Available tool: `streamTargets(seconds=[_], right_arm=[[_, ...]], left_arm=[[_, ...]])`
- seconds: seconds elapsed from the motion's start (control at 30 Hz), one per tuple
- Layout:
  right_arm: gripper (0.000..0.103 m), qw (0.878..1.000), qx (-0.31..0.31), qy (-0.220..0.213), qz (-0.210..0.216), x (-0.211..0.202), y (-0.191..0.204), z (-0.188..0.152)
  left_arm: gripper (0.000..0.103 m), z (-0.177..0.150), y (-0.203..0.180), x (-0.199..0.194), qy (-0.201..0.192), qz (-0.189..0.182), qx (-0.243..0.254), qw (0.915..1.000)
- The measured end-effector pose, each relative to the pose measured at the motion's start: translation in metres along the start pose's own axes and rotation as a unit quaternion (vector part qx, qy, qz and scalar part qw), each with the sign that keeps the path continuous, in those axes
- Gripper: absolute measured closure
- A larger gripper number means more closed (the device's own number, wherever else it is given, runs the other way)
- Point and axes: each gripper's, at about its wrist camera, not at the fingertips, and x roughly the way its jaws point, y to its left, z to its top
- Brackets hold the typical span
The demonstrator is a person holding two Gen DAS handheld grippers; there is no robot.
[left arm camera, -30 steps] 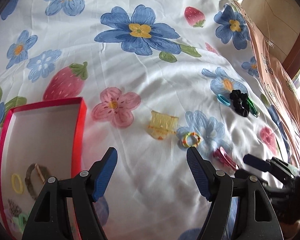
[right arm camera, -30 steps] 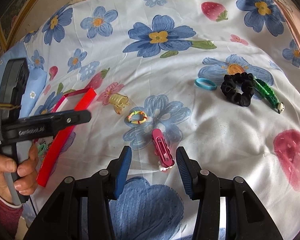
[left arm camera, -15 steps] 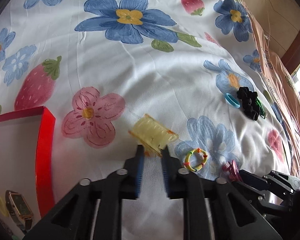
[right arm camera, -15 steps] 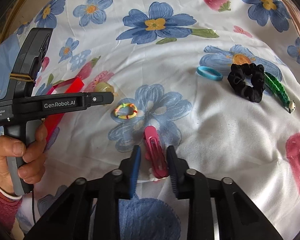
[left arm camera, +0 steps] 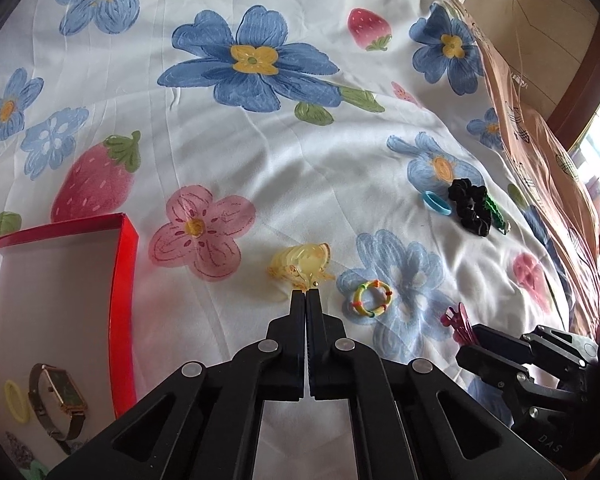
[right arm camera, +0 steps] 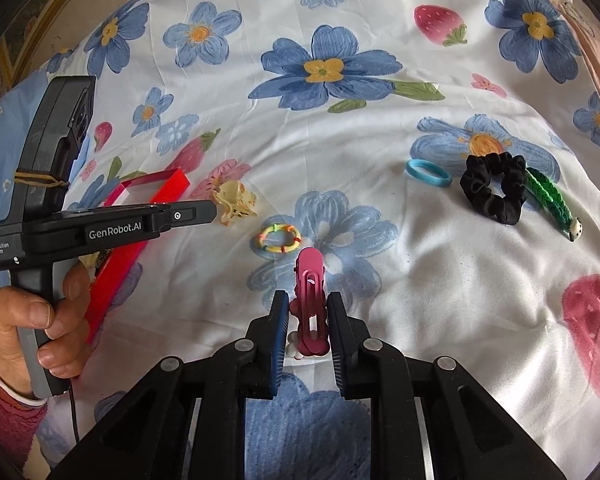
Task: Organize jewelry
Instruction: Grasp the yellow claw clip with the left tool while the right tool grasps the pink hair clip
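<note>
My left gripper (left arm camera: 307,295) is shut on the edge of a translucent yellow claw clip (left arm camera: 302,266), which hangs tilted at its tips; the clip also shows in the right wrist view (right arm camera: 236,202). My right gripper (right arm camera: 308,312) is shut on a pink hair clip (right arm camera: 311,300), whose tip points away along the fingers. A multicoloured hair tie (right arm camera: 278,238) lies on the floral sheet between the two clips. A red box (left arm camera: 60,300) at the left holds a watch (left arm camera: 58,400) and a yellow ring (left arm camera: 16,398).
A blue hair tie (right arm camera: 428,173), a black scrunchie (right arm camera: 494,190) and a green braided clip (right arm camera: 552,200) lie at the right. The person's hand (right arm camera: 40,320) holds the left gripper's handle. A peach cloth (left arm camera: 540,140) borders the right side of the bed.
Both grippers went from wide open to shut: the left closed on the yellow claw clip and tipped it up, the right closed on the pink hair clip.
</note>
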Motion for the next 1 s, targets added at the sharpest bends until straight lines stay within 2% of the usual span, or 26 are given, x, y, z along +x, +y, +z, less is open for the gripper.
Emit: streamTargets(seconds=[0.03, 0.07, 0.13, 0.17, 0.2, 0.43, 0.47, 0.5, 0.53, 0.57, 0.77, 1.0], right_arm=[[0.084, 1.0, 0.0, 0.0, 0.003, -0.001, 0.001, 0.0], [0.084, 1.0, 0.0, 0.0, 0.005, -0.002, 0.001, 0.0], [0.084, 1.0, 0.001, -0.002, 0.006, -0.003, 0.002, -0.001], [0.084, 1.0, 0.002, -0.002, 0.008, -0.004, 0.002, -0.002], [0.084, 1.0, 0.004, -0.002, 0.01, -0.005, 0.001, -0.002], [0.084, 1.0, 0.022, 0.0, 0.014, -0.004, -0.009, -0.005], [0.084, 1.0, 0.024, 0.0, 0.014, -0.004, -0.01, -0.005], [0.084, 1.0, 0.026, 0.0, 0.014, -0.004, -0.011, -0.005], [0.084, 1.0, 0.026, 0.001, 0.015, -0.003, -0.012, -0.005], [0.084, 1.0, 0.027, 0.001, 0.015, -0.003, -0.012, -0.006], [0.084, 0.999, 0.028, 0.0, 0.018, -0.004, -0.01, -0.006], [0.084, 1.0, 0.018, -0.002, 0.024, -0.006, 0.003, -0.004]], left_arm=[[0.102, 0.0, 0.001, -0.001, 0.004, 0.001, -0.002, 1.0], [0.096, -0.001, 0.002, 0.0, 0.011, 0.002, -0.007, 0.9999], [0.07, 0.002, 0.005, 0.001, 0.015, -0.003, -0.022, 0.9997], [0.049, 0.004, 0.006, 0.001, 0.012, 0.0, -0.03, 0.9995], [0.042, 0.006, 0.007, 0.001, 0.005, 0.005, -0.035, 0.9994], [0.044, 0.017, -0.001, 0.027, 0.01, 0.028, -0.037, 0.9989], [0.047, 0.018, -0.002, 0.032, 0.012, 0.032, -0.036, 0.9988], [0.062, 0.019, -0.003, 0.037, 0.014, 0.033, -0.035, 0.9987], [0.07, 0.019, -0.004, 0.042, 0.019, 0.026, -0.035, 0.9989], [0.073, 0.02, -0.003, 0.045, 0.022, 0.022, -0.037, 0.9988], [0.074, 0.017, -0.001, 0.036, 0.005, 0.02, -0.027, 0.9994], [0.075, -0.005, 0.012, -0.003, -0.011, 0.011, -0.035, 0.9993]])
